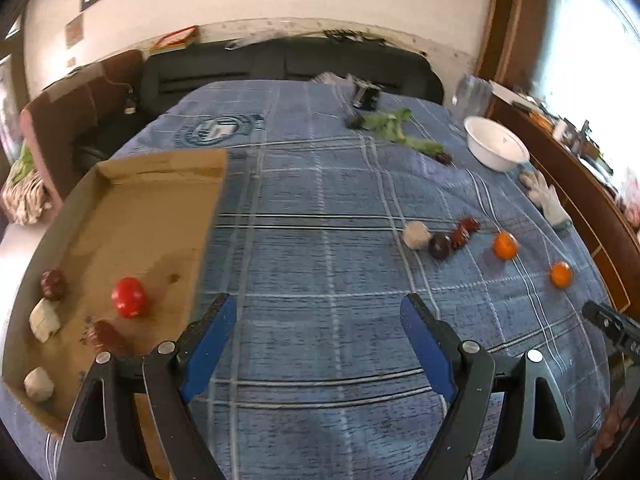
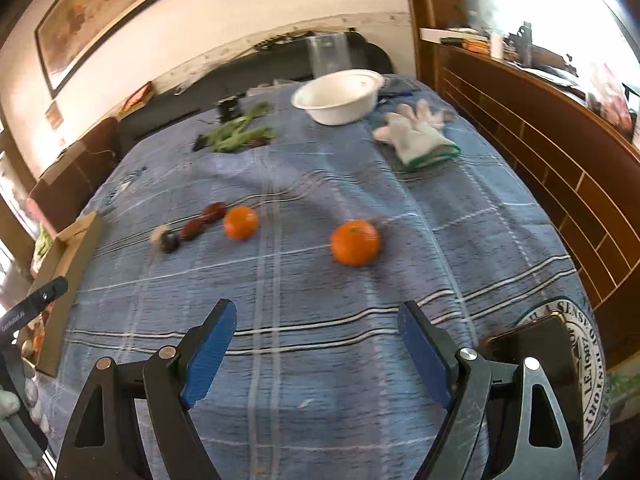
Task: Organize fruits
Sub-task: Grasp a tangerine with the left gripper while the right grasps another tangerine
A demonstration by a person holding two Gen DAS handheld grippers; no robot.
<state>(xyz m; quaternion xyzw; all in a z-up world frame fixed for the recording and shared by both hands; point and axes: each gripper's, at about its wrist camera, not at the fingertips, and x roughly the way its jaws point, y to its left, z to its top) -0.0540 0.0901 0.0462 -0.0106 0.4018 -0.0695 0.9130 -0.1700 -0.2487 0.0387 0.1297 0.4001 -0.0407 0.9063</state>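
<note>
2 grippers hang over the blue plaid cloth (image 1: 320, 240) with jaws wide and nothing between them. Ahead of the right gripper (image 2: 316, 344), well apart from its jaws and slightly right of the gap's middle, lies the near orange (image 2: 355, 242), stem end up. Farther left sits the second orange (image 2: 240, 222), touching a slanted row of dark red fruits (image 2: 200, 222) that ends in a pale lump, blurred and partly hidden. The left gripper (image 1: 316, 340) has bare cloth between its jaws; the cardboard tray (image 1: 160, 208) lies just left, long axis running away from the camera, holding a red fruit (image 1: 129, 297), 2 dark ones and 2 pale pieces. Beyond stand greens (image 1: 394, 128), a white bowl (image 2: 340, 98) and a glove (image 2: 416, 134).
</note>
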